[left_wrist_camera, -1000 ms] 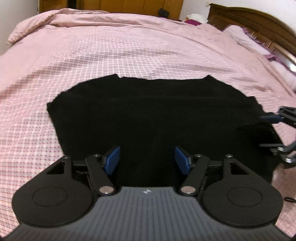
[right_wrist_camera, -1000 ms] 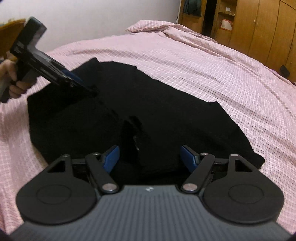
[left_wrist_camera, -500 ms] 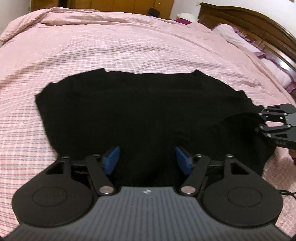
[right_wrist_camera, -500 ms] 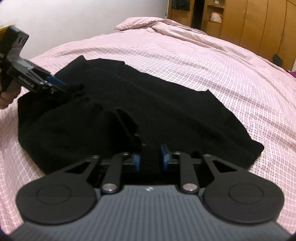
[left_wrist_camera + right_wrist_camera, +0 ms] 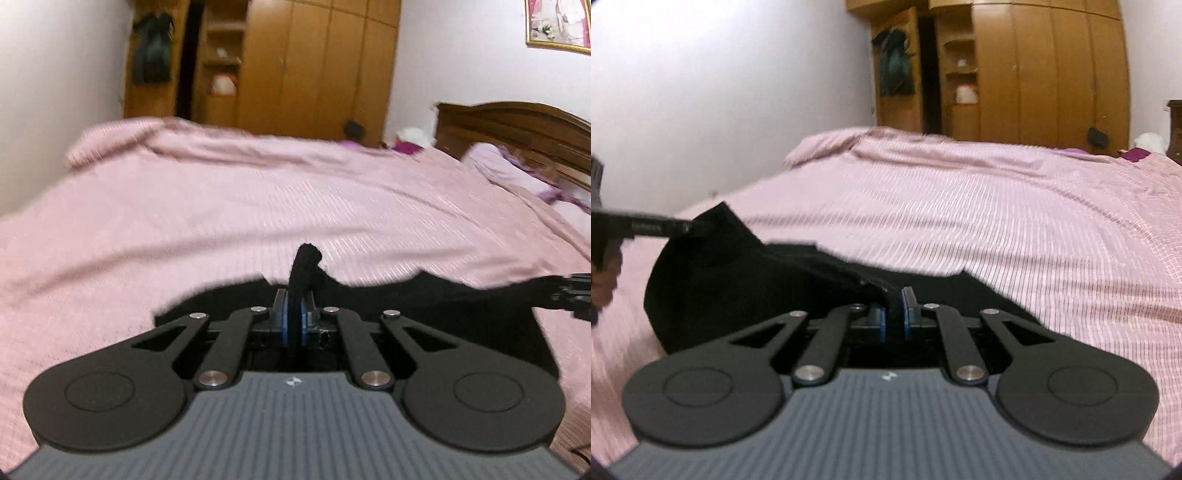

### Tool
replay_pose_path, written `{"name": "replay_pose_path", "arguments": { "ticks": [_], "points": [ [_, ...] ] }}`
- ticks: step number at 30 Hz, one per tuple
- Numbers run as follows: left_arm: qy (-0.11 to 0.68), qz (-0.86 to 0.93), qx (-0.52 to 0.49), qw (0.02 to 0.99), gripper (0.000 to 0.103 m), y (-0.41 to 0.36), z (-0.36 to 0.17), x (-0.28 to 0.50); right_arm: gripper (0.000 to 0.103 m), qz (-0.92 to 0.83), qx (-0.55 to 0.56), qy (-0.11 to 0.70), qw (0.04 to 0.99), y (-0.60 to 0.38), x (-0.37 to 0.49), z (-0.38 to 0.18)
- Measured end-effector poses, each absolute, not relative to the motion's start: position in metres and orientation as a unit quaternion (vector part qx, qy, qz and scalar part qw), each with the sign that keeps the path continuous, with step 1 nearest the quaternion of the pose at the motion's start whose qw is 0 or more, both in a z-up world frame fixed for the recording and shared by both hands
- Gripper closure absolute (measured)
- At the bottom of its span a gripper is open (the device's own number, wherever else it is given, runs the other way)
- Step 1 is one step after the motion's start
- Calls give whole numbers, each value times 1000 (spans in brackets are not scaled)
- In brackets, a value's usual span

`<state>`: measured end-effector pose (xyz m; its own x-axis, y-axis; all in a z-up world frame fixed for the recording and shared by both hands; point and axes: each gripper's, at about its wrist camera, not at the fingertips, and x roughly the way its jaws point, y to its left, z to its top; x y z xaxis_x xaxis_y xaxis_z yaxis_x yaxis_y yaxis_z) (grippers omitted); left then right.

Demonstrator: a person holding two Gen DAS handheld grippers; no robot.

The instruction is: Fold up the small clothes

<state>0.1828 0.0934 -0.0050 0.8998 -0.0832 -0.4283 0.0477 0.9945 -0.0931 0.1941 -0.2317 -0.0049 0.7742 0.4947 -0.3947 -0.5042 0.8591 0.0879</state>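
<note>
A black garment (image 5: 424,306) lies on the pink checked bedcover (image 5: 240,221), its near edge raised off the bed. My left gripper (image 5: 294,314) has its jaws closing tight, and the blue pads pinch a fold of the cloth that sticks up above them. In the right wrist view that left gripper (image 5: 685,227) holds one raised corner of the garment (image 5: 738,288). My right gripper (image 5: 894,314) is closing on the garment's edge, with cloth between its pads. It shows at the right border of the left wrist view as the right gripper (image 5: 570,295). The cloth hangs stretched between both.
A wooden wardrobe (image 5: 314,66) stands past the bed's far end. A dark headboard (image 5: 517,122) and pillows (image 5: 491,158) are at the right. The bedcover (image 5: 997,221) spreads wide beyond the garment. A hand (image 5: 605,277) grips the left tool's handle.
Both grippers went from open over the flat garment to shut on its near edge. They have risen and tilted up, lifting that edge off the bed.
</note>
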Motion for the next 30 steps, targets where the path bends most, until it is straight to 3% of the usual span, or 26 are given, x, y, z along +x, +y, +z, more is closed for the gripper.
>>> {"name": "replay_pose_path", "arguments": {
  "ticks": [9,16,18,19,20,30],
  "points": [
    [228,36,-40,972,96,103,-9,270,92,203,-18,201,958,-214,273,-4],
    [302,77,13,950,95,96,-79,333,87,158,-29,311,937,-193,346,-69],
    [318,87,21,944,95,97,-100,341,63,143,-7,321,936,-197,354,-84],
    [315,90,24,944,94,100,-106,343,57,133,6,316,939,-202,358,-87],
    [313,91,27,945,92,101,-110,345,53,125,21,311,942,-207,360,-88],
    [292,85,19,953,65,105,-65,322,53,92,35,257,961,-239,334,-58]
  ]
}}
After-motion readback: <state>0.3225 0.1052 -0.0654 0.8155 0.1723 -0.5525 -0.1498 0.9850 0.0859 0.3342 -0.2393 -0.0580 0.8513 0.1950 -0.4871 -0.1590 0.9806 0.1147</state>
